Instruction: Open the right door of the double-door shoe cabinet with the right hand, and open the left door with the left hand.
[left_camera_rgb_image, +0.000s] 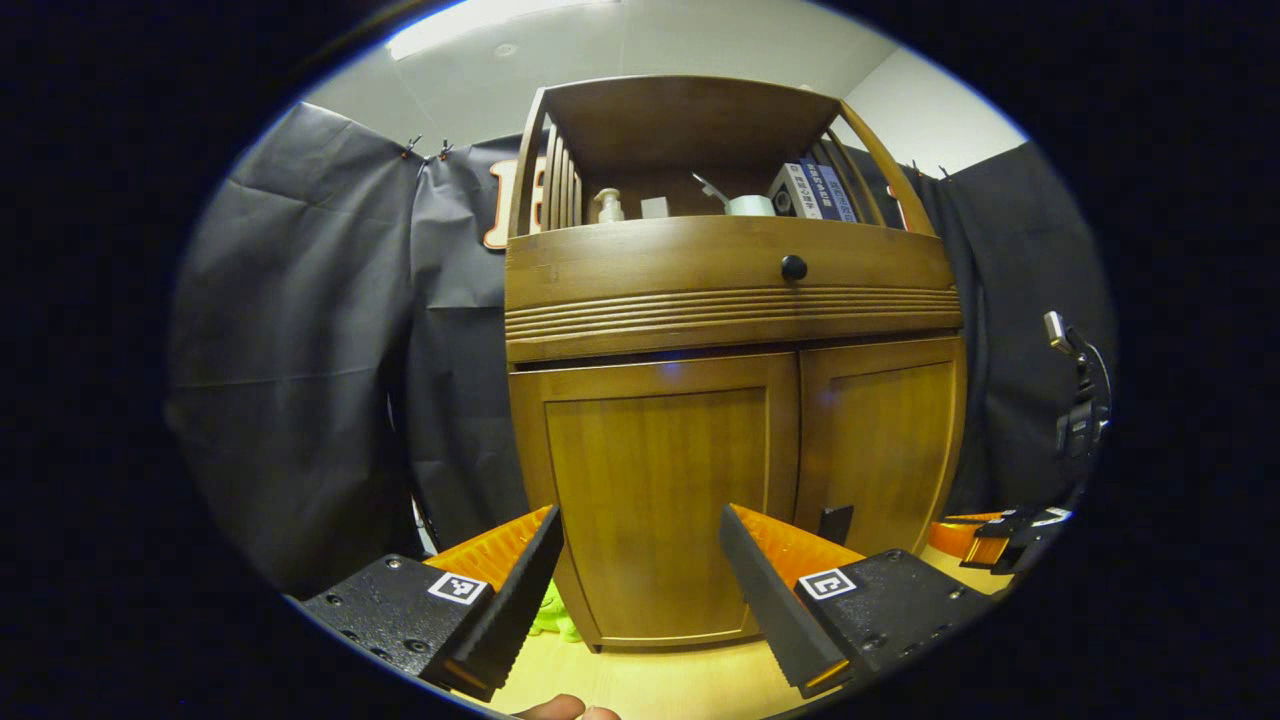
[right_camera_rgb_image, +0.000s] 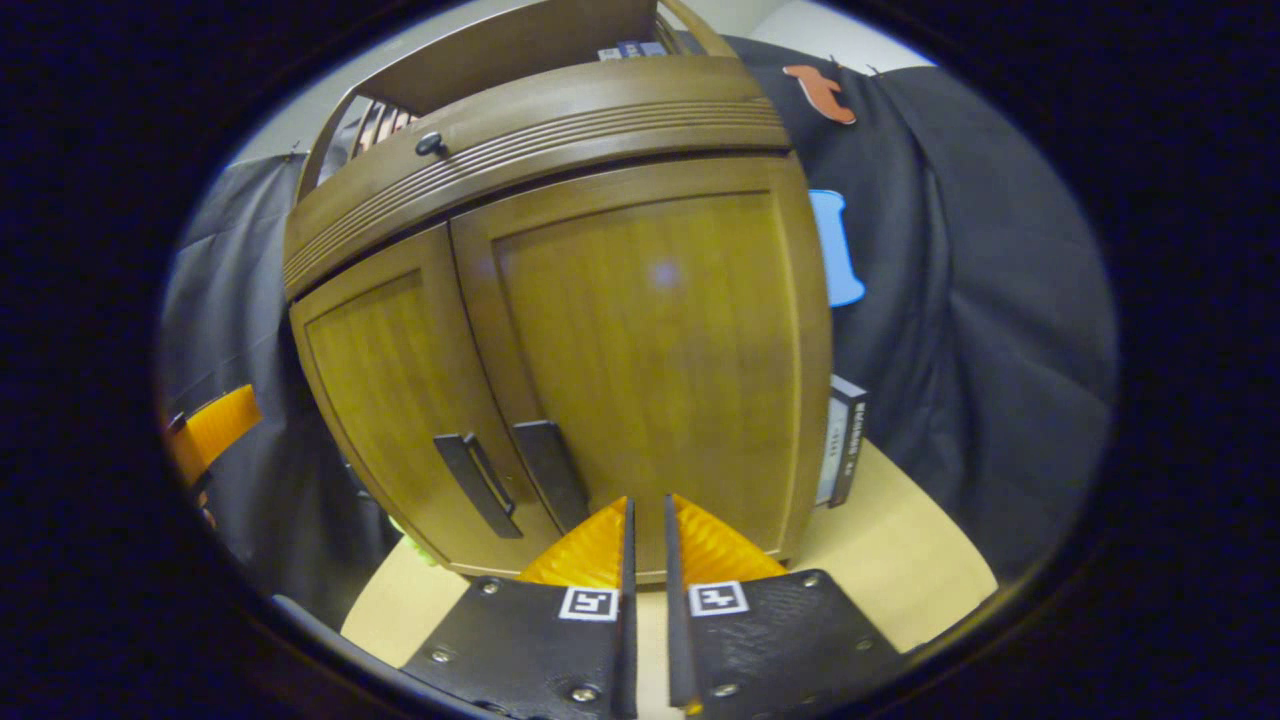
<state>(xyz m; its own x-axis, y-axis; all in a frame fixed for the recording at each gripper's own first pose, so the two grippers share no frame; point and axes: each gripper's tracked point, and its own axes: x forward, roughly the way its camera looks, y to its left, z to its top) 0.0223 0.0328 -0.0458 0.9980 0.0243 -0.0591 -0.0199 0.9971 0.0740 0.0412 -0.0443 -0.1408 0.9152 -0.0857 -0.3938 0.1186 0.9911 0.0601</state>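
- Left claw (left_camera_rgb_image: 640, 580) stands wide open with nothing between its two fingers, hovering just in front of the left door (left_camera_rgb_image: 650, 500), low down.
- Right claw (right_camera_rgb_image: 645, 560) has its two fingers almost closed, a thin slit left between them, gripping nothing; it sits low before the right door (right_camera_rgb_image: 650, 370), just beside that door's handle.
- One shoe cabinet (left_camera_rgb_image: 730, 300) stands upright on the pale wooden table (right_camera_rgb_image: 900, 560), its front facing both claws and its long axis vertical.
- Two doors, both closed and flush, meet at a vertical centre seam.
- Two dark bar handles show in the right gripper view: the left door handle (right_camera_rgb_image: 478, 485) and the right door handle (right_camera_rgb_image: 550, 472), side by side at the seam, each running up and down.
- One drawer band above the doors carries one round black knob (left_camera_rgb_image: 793, 267).
- On the open top shelf stand one pump bottle (left_camera_rgb_image: 608, 206), one roll of tape (left_camera_rgb_image: 750, 204) and several boxes (left_camera_rgb_image: 812, 190).
- One flat box (right_camera_rgb_image: 842, 440) leans upright against the cabinet's right side.
- Something bright green (left_camera_rgb_image: 552, 610) lies at the cabinet's lower left corner; what it is cannot be told.
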